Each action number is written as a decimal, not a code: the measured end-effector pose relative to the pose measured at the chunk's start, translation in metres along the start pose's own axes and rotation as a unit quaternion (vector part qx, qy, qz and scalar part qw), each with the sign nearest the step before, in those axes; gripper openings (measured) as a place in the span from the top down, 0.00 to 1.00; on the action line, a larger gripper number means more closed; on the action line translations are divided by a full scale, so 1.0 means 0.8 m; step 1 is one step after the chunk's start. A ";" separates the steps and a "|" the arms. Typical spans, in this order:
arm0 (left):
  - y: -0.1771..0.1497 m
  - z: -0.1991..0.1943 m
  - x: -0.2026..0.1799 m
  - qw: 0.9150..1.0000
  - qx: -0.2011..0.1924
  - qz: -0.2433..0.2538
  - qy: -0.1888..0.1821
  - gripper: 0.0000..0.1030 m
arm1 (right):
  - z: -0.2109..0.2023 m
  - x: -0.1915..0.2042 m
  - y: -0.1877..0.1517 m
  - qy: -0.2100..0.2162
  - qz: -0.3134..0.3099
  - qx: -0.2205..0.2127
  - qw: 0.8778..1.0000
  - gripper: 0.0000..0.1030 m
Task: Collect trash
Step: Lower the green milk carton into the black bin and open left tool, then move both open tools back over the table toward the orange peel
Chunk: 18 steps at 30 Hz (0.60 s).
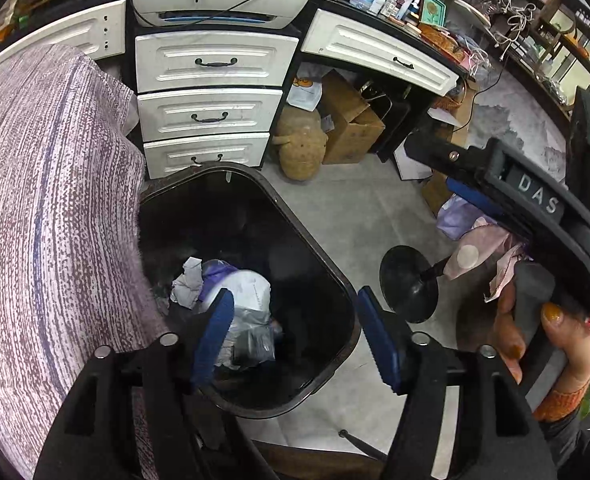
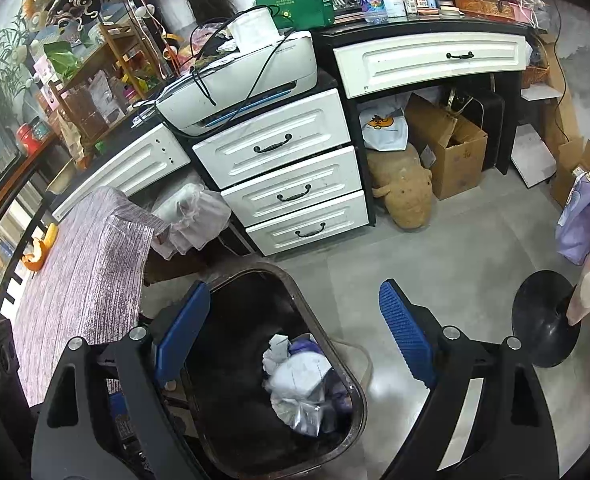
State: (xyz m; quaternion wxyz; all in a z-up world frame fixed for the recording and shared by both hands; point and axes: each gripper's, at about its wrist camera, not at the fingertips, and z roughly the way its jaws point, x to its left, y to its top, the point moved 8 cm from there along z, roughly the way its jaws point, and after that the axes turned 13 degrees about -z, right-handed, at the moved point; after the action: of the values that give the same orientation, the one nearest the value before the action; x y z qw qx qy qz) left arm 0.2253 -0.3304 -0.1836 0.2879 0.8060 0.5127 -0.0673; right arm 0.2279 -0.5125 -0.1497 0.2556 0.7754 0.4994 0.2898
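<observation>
A black trash bin [image 1: 223, 208] [image 2: 247, 320] stands on the floor beside a cloth-covered table. Inside it lies a heap of trash [image 1: 251, 292] [image 2: 299, 376]: crumpled white paper, a purple scrap and clear plastic bags. My left gripper [image 1: 295, 296] hangs right over the bin mouth, jaws apart, nothing between the blue pads. My right gripper [image 2: 295, 285] is higher, also above the bin, wide open and empty. A hand [image 1: 555, 340] holds it at the right of the left wrist view. Orange peel [image 2: 41, 248] lies on the far end of the table.
The table with the striped purple cloth [image 1: 47, 200] [image 2: 83, 272] borders the bin's left side. White drawers [image 1: 211, 116] [image 2: 295, 196] under a printer [image 2: 247, 80] stand behind it. A black round stand base [image 1: 407, 284] [image 2: 547, 320], a cardboard box [image 2: 455, 152] and a plush toy [image 2: 407, 196] sit on the floor.
</observation>
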 end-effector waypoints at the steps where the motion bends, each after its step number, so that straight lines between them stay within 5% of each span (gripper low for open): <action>1: 0.000 -0.001 0.000 1.000 -0.001 -0.001 -0.001 0.36 | 0.000 0.000 0.000 0.000 -0.001 0.000 1.000 0.17; 18: -0.003 -0.073 0.010 0.998 -0.048 -0.020 -0.031 0.23 | 0.016 0.024 -0.013 0.011 -0.032 0.026 0.999 0.17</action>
State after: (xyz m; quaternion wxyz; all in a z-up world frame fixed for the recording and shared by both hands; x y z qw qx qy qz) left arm 0.2156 -0.2921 -0.1393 0.3406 0.7781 0.5227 -0.0729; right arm 0.2371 -0.4924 -0.1619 0.2394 0.7624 0.5337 0.2770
